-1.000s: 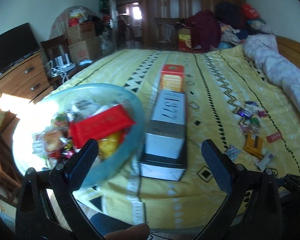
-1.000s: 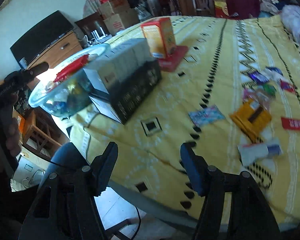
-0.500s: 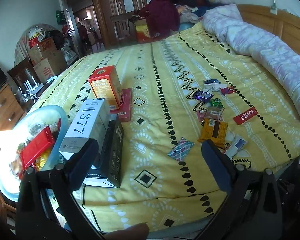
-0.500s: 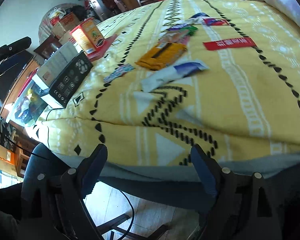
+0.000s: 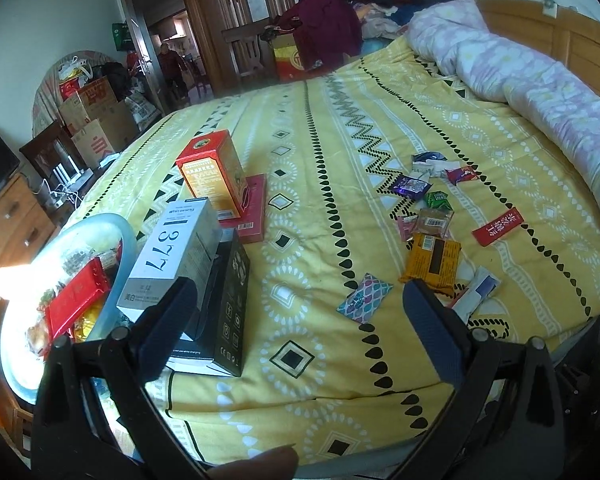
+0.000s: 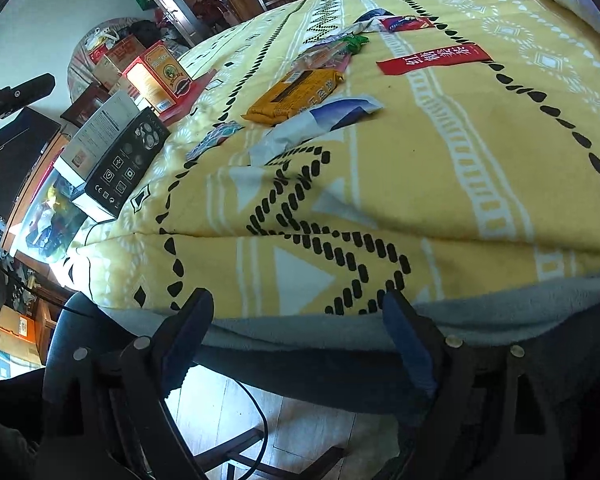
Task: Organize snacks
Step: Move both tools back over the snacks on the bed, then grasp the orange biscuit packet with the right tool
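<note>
Snacks [image 5: 430, 266] lie scattered beside stacked boxes [image 5: 188, 264]; both grippers' jaws gape, empty.

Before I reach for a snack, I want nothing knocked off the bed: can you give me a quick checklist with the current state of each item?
1. Left claw empty, its jaws apart: ok.
2. Right claw empty, its jaws apart: ok.
3. Right claw over the snacks: not ok, it hangs at the bed's edge, above the floor.
4. Loose snacks unobstructed: ok, the orange packet and the red strip lie flat on the yellow bedspread.
5. Snack bowl has room: cannot tell, it already holds wrappers and glare hides part of it.
6. Boxes beside the bowl steady: cannot tell, the white box lies on the black box.
</note>
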Motion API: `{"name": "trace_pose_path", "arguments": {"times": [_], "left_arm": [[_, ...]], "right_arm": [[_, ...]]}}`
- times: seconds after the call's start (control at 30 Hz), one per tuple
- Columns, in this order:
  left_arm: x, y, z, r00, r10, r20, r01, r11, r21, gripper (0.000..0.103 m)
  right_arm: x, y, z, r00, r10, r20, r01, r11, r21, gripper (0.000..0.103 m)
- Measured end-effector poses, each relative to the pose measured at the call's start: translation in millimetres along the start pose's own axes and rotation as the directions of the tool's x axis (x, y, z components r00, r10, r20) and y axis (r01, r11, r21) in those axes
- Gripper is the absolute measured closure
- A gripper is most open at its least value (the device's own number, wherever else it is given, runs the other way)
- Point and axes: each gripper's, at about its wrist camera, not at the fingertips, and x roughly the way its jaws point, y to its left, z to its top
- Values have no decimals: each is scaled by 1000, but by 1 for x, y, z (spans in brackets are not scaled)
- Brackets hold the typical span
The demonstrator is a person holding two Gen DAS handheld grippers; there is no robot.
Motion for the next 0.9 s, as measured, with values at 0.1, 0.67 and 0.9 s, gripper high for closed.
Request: {"name": "trace_pose_path", "arguments": {"times": [0.1,0.67,0.9], "left_arm": [[0,-1,0,1000,0,-1,0,1000,-2,0],[28,-9,-4,995,-81,-52,81,997,2,0],[50,-18,-10,992,-116,-51,116,993,13,0]], "right_arm": [[1,0,-1,1000,-1,-1,1,1000,2,15],[-19,1,40,997,38,62,-40,999,23,14],[-17,-19,161,984,16,176,-10,999,-35,37]]}}
